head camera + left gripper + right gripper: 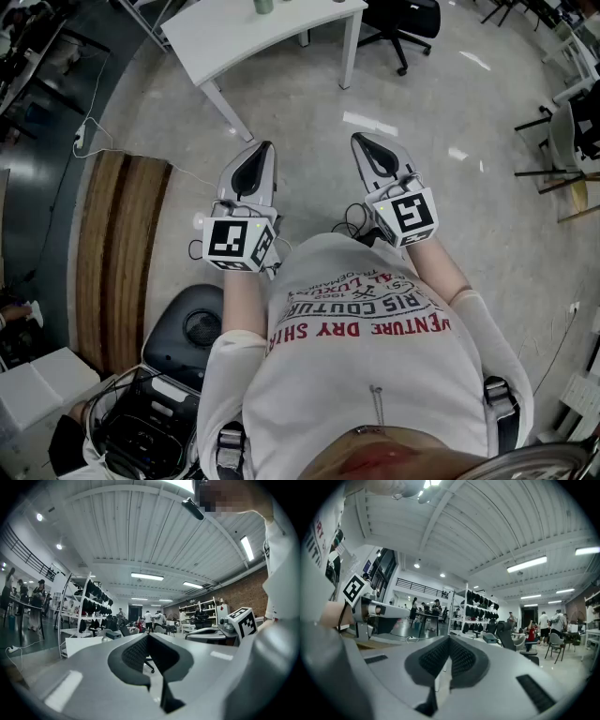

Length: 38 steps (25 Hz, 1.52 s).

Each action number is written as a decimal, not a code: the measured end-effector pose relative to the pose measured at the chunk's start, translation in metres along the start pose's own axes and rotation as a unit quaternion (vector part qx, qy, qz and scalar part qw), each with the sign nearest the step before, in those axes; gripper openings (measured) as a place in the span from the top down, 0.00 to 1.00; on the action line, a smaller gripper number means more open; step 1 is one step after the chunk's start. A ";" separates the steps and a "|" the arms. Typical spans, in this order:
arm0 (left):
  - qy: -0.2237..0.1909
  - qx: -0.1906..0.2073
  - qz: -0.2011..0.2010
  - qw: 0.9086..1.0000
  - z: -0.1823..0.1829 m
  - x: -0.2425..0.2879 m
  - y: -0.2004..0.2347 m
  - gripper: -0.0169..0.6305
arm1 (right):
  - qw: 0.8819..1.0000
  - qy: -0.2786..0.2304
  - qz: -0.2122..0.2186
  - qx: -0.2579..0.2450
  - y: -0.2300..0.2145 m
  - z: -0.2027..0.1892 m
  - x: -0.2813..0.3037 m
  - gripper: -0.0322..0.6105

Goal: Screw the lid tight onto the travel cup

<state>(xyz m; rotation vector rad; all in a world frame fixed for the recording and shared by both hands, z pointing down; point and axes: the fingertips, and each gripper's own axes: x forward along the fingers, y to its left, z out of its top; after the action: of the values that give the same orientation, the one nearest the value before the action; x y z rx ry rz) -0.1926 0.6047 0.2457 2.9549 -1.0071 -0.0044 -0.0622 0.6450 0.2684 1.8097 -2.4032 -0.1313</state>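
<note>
Cup: we see no sure travel cup. A small green cylinder [263, 6] stands at the far edge of the desk [234, 37], cut off by the frame. It may be the cup, but we cannot tell.
Lid: in no view.
Handling: we judge that such a cup would be light if empty, stiff, and smooth enough to slip under a twist.
Hold: we would clamp the body low with one tongs and take the lid by its rim with the other.
Left tongs [266, 148]: closed tight with nothing between the pads, held in the air on the desk's near side, well apart from it and pointing towards it.
Right tongs [359, 139]: also closed and empty, just beside the left, equally far from the desk.
Containers: a black case [141, 427] lies open on the floor, well away from the desk. We see dark gear and cables in it but cannot make out more.
</note>
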 end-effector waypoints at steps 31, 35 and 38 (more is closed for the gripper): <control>0.018 -0.045 0.077 0.996 -0.062 0.051 0.056 0.52 | 0.997 0.029 0.050 0.057 -0.052 -0.066 0.062 0.54; 0.030 -0.042 0.121 0.991 -0.072 0.092 0.088 0.52 | 0.994 0.035 0.087 0.051 -0.097 -0.083 0.119 0.54; 0.044 -0.030 0.155 0.986 -0.075 0.134 0.116 0.52 | 0.990 0.038 0.115 0.069 -0.139 -0.088 0.173 0.54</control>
<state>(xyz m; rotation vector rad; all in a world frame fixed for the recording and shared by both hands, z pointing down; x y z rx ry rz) -0.1566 0.4318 0.3234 2.6861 -1.4117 0.0990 0.0366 0.4414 0.3440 1.5407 -2.6004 0.1273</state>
